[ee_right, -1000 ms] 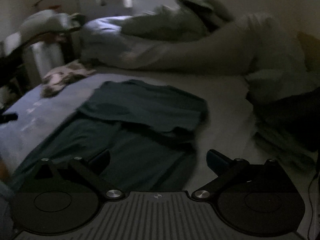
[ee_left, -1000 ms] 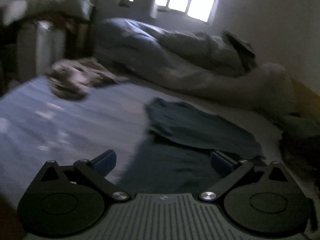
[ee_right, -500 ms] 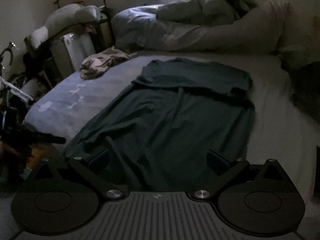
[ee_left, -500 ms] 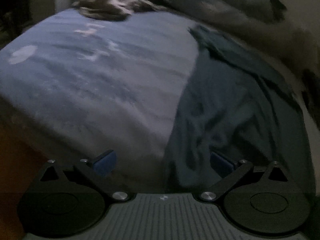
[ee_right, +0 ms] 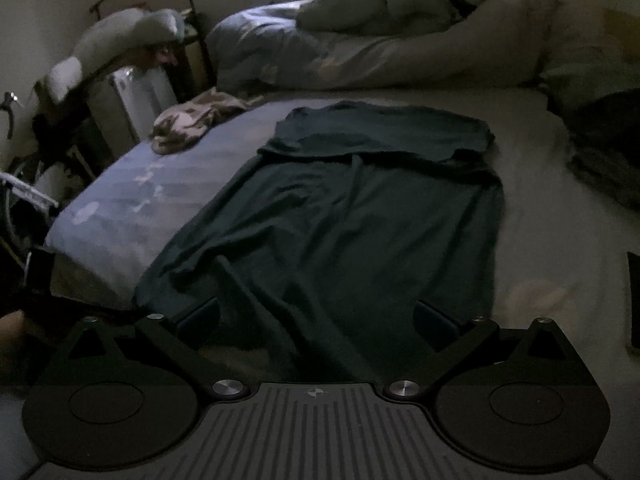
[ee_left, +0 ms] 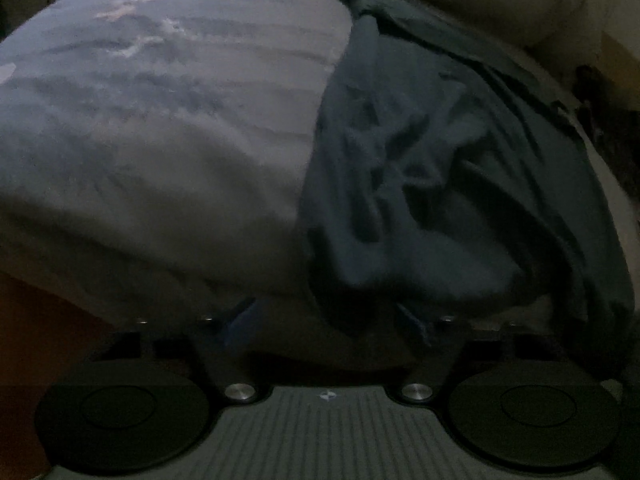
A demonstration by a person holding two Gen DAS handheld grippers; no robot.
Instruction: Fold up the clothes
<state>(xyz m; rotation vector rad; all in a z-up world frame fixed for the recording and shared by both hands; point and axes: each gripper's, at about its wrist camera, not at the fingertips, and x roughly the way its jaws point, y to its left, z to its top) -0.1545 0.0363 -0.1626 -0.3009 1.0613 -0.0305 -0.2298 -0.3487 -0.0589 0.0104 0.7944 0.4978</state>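
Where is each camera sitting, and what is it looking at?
Left wrist: on the left gripper, low at the bed's near edge, looking across the blue sheet at the green garment's bunched hem; only open fingers show.
Right wrist: on the right gripper, higher, looking up the bed to the pillows; open fingers show.
Shared: garment, sheet, patterned cloth.

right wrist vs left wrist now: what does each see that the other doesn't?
Right wrist only: the whole dark green garment with its top part folded down, the heaped duvet, a white radiator, and the open right gripper.

Left wrist only: a close, blurred look at the garment's bunched near hem at the mattress edge, and the open left gripper below it.

Both: the garment, the blue sheet, the patterned cloth.
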